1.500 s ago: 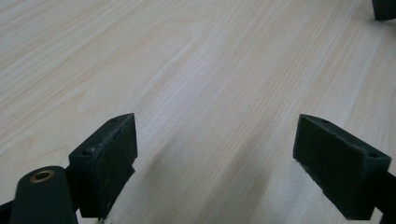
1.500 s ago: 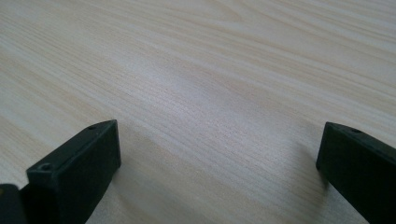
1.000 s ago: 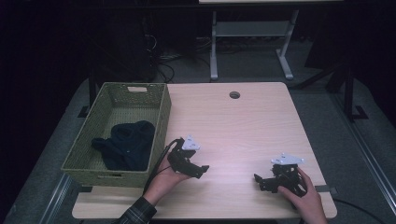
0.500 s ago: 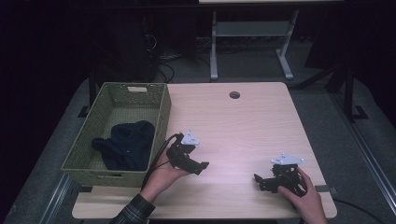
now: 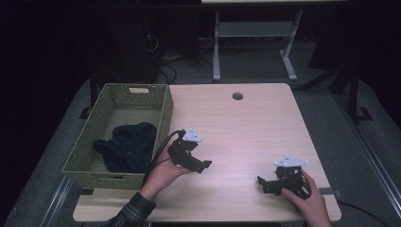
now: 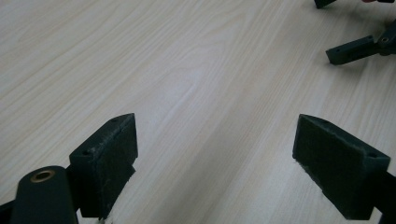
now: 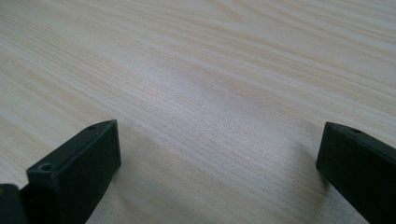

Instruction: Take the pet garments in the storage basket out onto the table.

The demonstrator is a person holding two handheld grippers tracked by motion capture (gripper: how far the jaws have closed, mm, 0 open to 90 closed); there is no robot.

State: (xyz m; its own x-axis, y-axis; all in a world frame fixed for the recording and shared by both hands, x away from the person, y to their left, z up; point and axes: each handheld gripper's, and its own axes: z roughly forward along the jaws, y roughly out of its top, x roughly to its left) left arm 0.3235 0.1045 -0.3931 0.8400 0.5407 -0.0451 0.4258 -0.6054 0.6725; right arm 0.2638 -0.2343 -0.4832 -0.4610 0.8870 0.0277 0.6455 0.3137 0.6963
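A green woven basket (image 5: 108,101) stands at the table's left edge with a dark bundle of cloth (image 5: 126,146) inside it. My left gripper (image 5: 202,165) is held just right of the basket, a little above the wooden table (image 5: 246,127), jaws wide open and empty. In the left gripper view its jaws frame bare wood, and the right gripper's jaw tip (image 6: 355,49) shows at the upper right. My right gripper (image 5: 264,183) rests low near the table's front right, open, with only wood between its fingers (image 7: 79,163).
A round cable hole (image 5: 237,96) sits near the table's far edge. Beyond the table stand a white desk frame (image 5: 250,42) and loose cables on the dark floor. The table's front edge lies close behind both hands.
My left gripper has lifted slightly and drifted a little toward the far side, away from the front edge. The right gripper has stayed put.
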